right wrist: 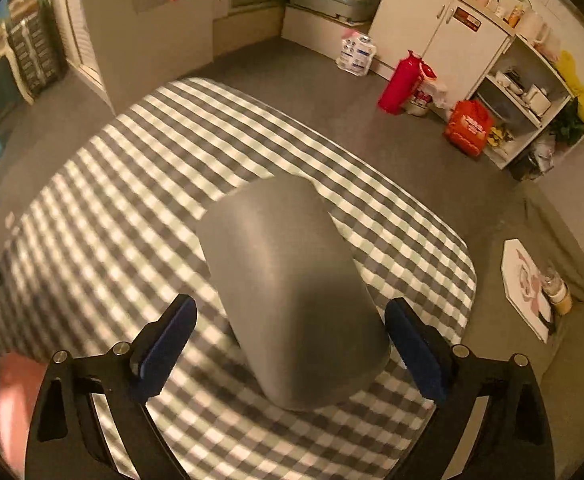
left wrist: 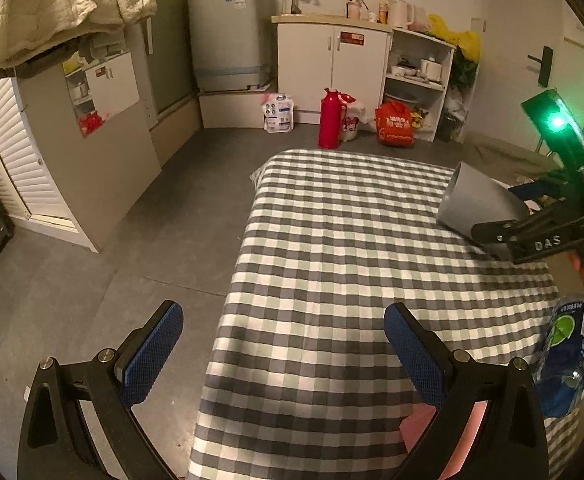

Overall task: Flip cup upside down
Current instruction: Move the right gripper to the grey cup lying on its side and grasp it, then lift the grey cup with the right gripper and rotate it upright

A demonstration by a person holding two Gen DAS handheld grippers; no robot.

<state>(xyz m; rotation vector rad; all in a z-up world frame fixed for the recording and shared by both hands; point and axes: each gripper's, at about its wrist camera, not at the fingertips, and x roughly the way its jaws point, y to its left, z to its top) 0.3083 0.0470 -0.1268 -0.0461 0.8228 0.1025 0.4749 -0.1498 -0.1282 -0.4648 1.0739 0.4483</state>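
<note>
Over the checked tablecloth (left wrist: 331, 240), right side, left-wrist view: right gripper (left wrist: 503, 216), black frame w/ "DAS" lettering and a green light on its body, carrying the grey cup (left wrist: 479, 204). Cup is clear of the cloth, tilted on its side, one round end pointing toward the room's back wall; can't tell whether that end is mouth or base.

Right-wrist view: same cup (right wrist: 292, 292) lies lengthwise between the two blue-padded fingers (right wrist: 415, 352), wider end toward the camera. Pad on the viewer's right touches or nearly touches the cup wall; pad on the viewer's left shows a strip of cloth between it and the cup. Whether the right gripper (right wrist: 292, 344) is clamped on the cup or slack — cannot tell from these views; contact point hidden behind the cup body.

Left gripper (left wrist: 284, 352): jaws spread wide, nothing between them, poised over the near-left edge of the cloth, well apart from the cup.

Other items:
- Plastic bottle (left wrist: 567, 360), blue label, at right edge, just beside left gripper's frame.
- Red thermos (left wrist: 329, 118) on floor beyond the table.
- White cabinet (left wrist: 331, 64) at back wall.
- Red bag (left wrist: 395, 124) beside open shelf unit.
</note>
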